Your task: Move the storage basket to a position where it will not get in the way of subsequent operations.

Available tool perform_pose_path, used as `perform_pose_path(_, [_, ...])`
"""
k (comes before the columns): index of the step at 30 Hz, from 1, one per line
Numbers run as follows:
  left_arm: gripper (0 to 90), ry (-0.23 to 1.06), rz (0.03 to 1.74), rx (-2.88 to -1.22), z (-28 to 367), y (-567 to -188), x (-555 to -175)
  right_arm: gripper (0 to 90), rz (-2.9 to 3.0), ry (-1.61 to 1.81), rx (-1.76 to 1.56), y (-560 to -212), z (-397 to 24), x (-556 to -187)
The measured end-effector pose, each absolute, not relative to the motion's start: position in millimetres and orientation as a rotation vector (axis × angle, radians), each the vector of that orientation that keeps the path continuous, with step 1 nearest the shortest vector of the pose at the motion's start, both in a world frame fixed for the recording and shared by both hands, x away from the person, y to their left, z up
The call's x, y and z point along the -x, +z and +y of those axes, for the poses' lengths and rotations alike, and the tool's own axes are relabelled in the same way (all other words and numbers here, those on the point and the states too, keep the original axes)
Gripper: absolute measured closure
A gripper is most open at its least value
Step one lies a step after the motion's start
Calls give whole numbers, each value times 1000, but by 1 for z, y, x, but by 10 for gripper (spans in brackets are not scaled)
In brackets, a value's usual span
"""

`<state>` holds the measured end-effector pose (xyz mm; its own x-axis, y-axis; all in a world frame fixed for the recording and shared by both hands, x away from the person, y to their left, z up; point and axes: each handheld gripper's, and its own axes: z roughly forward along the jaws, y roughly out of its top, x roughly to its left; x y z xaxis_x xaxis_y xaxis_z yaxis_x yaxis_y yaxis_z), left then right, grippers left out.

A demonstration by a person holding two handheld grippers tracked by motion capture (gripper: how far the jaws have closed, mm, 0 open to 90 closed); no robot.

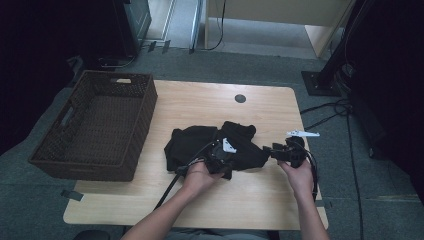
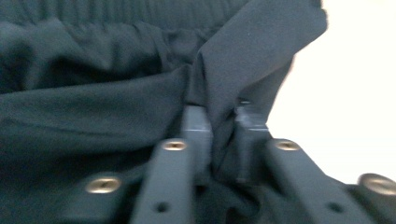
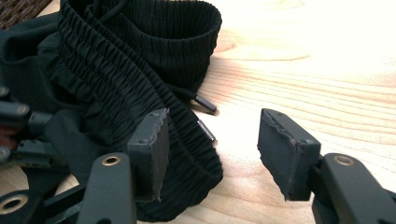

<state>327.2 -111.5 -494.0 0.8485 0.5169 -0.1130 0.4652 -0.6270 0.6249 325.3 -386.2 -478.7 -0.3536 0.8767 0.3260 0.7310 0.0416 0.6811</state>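
On the table (image 1: 260, 200), left gripper (image 2: 219, 121) pinches soft, limp black shorts (image 1: 210, 142); right gripper (image 3: 212, 154) gapes beside the sturdier waistband (image 3: 154, 60).

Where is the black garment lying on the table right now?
In the high view the black garment lies crumpled at the table's centre, right of the wicker basket, with the left tongs pinching a fold.
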Motion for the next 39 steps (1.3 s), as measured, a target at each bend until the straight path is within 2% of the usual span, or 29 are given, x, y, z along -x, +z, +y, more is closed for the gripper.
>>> perform_pose_path(3, [864, 11, 685, -2296, -103, -470, -329, 444, 2123, 1211, -1674, -479, -387, -326])
perform_pose_path(5, [865, -5, 685, -2258, -99, -460, -330, 445, 2120, 1212, -1676, -479, -387, -326])
perform_pose_path(7, [866, -64, 717, -2161, -78, -433, -340, 462, 2108, 1238, -1672, -477, -388, -326])
perform_pose_path(8, [866, -64, 717, -2161, -78, -433, -340, 462, 2108, 1238, -1672, -477, -388, -326])
perform_pose_path(9, [866, -84, 758, -2102, -61, -421, -351, 466, 2102, 1237, -1669, -476, -387, -325])
perform_pose_path(14, [866, -88, 880, -2003, -25, -410, -375, 479, 2106, 1248, -1655, -476, -382, -326])
perform_pose_path(17, [865, -41, 988, -1964, 6, -405, -396, 483, 2131, 1247, -1629, -476, -372, -329])
perform_pose_path(21, [859, 32, 1096, -1971, 27, -412, -412, 499, 2159, 1261, -1587, -477, -356, -333])
perform_pose_path(24, [856, 16, 1151, -1966, 33, -423, -419, 528, 2172, 1278, -1561, -476, -346, -336])
perform_pose_path(26, [856, 53, 1185, -2001, 34, -433, -424, 536, 2179, 1280, -1522, -474, -335, -338])
perform_pose_path(29, [856, 71, 1243, -2023, 32, -452, -429, 450, 2208, 1270, -1492, -478, -313, -346])
perform_pose_path(30, [856, 71, 1243, -2023, 32, -452, -429, 450, 2208, 1270, -1492, -478, -313, -346])
perform_pose_path(32, [856, 67, 1243, -2043, 27, -462, -428, 352, 2229, 1264, -1507, -488, -298, -355])
perform_pose_path(33, [856, 75, 1234, -2057, 26, -464, -427, 336, 2236, 1252, -1512, -492, -293, -357])
perform_pose_path(36, [857, 71, 1228, -2074, 22, -469, -425, 320, 2239, 1240, -1565, -502, -283, -366])
perform_pose_path(39, [858, 55, 1232, -2077, 20, -472, -424, 366, 2227, 1215, -1584, -506, -277, -372])
